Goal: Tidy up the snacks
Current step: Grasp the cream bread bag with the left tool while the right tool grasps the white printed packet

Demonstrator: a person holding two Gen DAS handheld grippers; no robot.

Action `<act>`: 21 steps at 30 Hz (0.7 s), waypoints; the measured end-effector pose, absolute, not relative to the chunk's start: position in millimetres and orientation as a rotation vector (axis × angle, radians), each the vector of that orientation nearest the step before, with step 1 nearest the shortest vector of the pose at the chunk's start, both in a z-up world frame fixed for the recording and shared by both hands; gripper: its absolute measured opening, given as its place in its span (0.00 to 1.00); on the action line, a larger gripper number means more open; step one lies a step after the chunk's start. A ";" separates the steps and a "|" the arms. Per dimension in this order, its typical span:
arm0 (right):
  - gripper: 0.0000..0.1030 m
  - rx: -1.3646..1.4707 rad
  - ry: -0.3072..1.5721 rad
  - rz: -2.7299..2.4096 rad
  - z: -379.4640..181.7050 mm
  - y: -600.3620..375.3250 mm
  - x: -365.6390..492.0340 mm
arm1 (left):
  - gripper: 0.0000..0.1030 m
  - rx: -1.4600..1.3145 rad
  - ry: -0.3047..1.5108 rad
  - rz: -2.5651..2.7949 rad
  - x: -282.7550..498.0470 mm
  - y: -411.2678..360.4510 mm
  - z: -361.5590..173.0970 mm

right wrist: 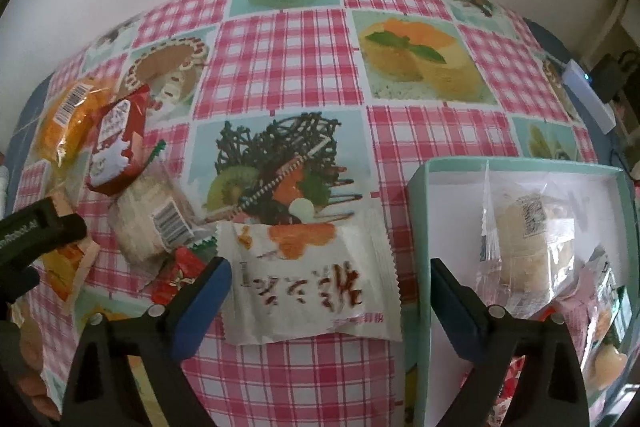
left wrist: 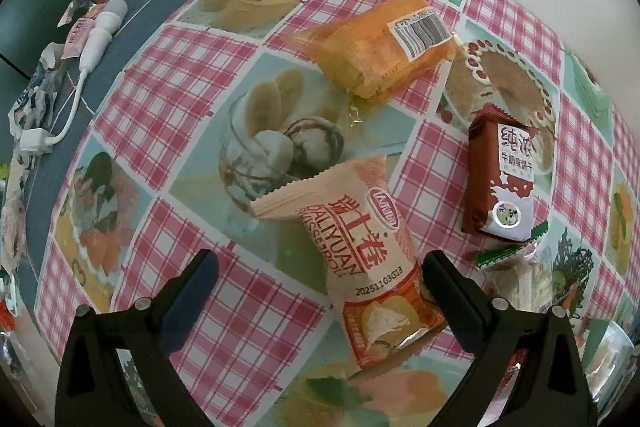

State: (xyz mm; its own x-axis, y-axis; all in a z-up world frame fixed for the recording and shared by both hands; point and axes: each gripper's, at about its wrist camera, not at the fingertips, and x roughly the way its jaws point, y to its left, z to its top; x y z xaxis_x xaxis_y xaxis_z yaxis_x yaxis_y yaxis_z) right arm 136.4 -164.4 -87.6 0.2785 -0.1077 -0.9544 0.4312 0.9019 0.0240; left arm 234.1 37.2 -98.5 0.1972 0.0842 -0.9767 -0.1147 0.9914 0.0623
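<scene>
My left gripper [left wrist: 318, 281] is open, its fingers on either side of a peach Swiss-roll packet [left wrist: 360, 263] lying on the table. Beyond it lie an orange cake packet [left wrist: 376, 47], a red milk-biscuit packet [left wrist: 500, 179] and a green-edged clear packet [left wrist: 516, 259]. My right gripper [right wrist: 330, 287] is open over a white packet with an orange flower [right wrist: 312, 279]. A teal box [right wrist: 516, 171] at the right holds clear-wrapped pastries [right wrist: 532, 247]. The left gripper's finger [right wrist: 40, 227] shows at the left of the right wrist view.
The table has a pink checked cloth with dessert pictures [left wrist: 192, 75]. A white charger and cable [left wrist: 92, 39] and wrappers lie at the left edge. A clear pastry packet [right wrist: 156, 215], a small red packet [right wrist: 176, 275] and a white device [right wrist: 588, 95] sit around.
</scene>
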 end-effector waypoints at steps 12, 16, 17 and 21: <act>0.67 0.304 1.228 -0.422 -85.1 -174.9 131.2 | 0.62 -0.012 1.349 0.092 231.7 21.2 -89.0; 0.64 0.318 1.227 -0.420 -81.8 -178.1 128.7 | 0.48 -0.007 1.346 0.076 231.4 16.5 -84.6; 0.63 0.316 1.228 -0.421 -81.3 -177.9 128.6 | 0.47 -0.003 1.344 0.077 231.5 15.4 -83.5; 0.49 0.340 1.225 -0.431 -77.8 -183.0 126.2 | 0.44 -0.010 1.338 0.079 228.5 19.3 -73.0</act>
State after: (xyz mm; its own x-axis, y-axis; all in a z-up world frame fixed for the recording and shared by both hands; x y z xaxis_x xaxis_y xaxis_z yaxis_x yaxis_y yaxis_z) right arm 126.2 -183.0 -77.8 0.2759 -0.1338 -0.9518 0.4919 0.8704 0.0203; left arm 228.5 19.3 -73.0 0.2285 0.0515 -0.9722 -0.0626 0.9973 0.0381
